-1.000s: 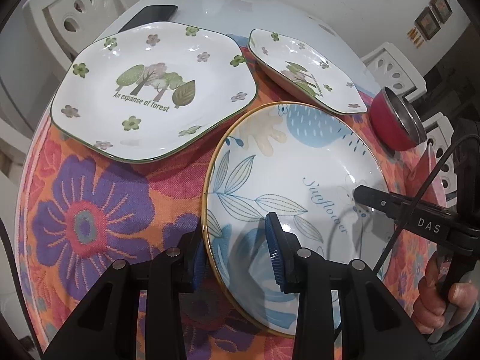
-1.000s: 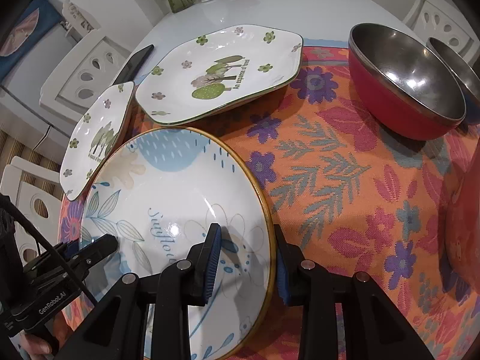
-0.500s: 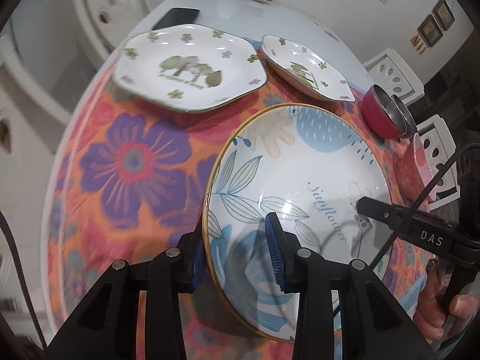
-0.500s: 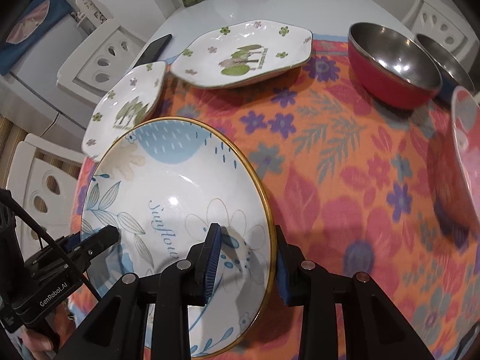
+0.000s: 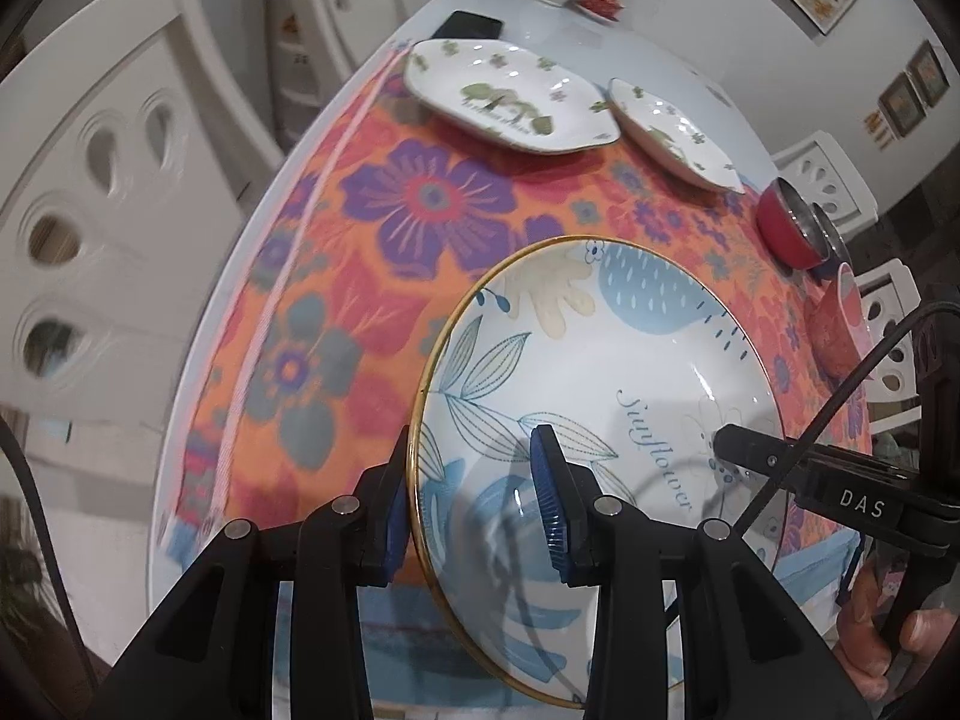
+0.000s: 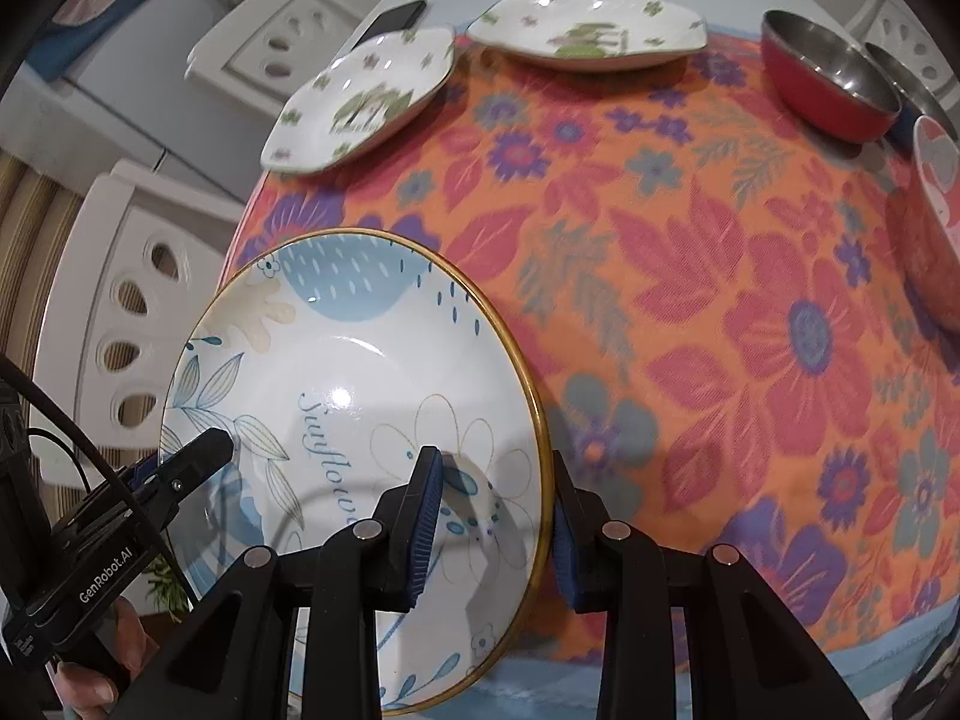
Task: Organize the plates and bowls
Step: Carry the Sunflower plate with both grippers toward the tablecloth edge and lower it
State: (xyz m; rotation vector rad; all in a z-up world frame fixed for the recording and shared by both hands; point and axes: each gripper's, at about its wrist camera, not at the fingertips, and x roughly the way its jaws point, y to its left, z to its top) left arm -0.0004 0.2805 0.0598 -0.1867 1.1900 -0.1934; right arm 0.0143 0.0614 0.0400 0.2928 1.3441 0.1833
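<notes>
Blue-and-white Sunflower plate [image 5: 600, 372], gold-rimmed, held clear of the tablecloth [image 5: 372, 276] over its near edge, tilted. Clamped at opposite rims: left gripper [image 5: 474, 501] pinched on the left rim, one blue pad under the edge and one on the painted face; right gripper [image 6: 492, 531] pinched likewise on the right rim. Both pointing steeply down, black fingers close together on the thin edge. Hand [image 6: 90, 654] wrapped round the left gripper's handle at the lower left of the right wrist view; other hand [image 5: 900, 636] on the right gripper's handle at the lower right of the left wrist view.

Wide bare stretch of orange floral cloth between held plate and far dishes. Large forest plate [image 5: 510, 96] and small forest plate [image 5: 672, 132] side by side at the far edge, rims nearly touching. Red bowl [image 6: 828, 84] at the far right, second steel-lined bowl [image 6: 912, 84] just behind it, pink bowl [image 6: 936, 222] at the right edge. Dark phone [image 5: 468, 24] beyond the cloth on the white table [image 5: 630, 48]. White chairs [image 5: 120, 180] close along the left side.
</notes>
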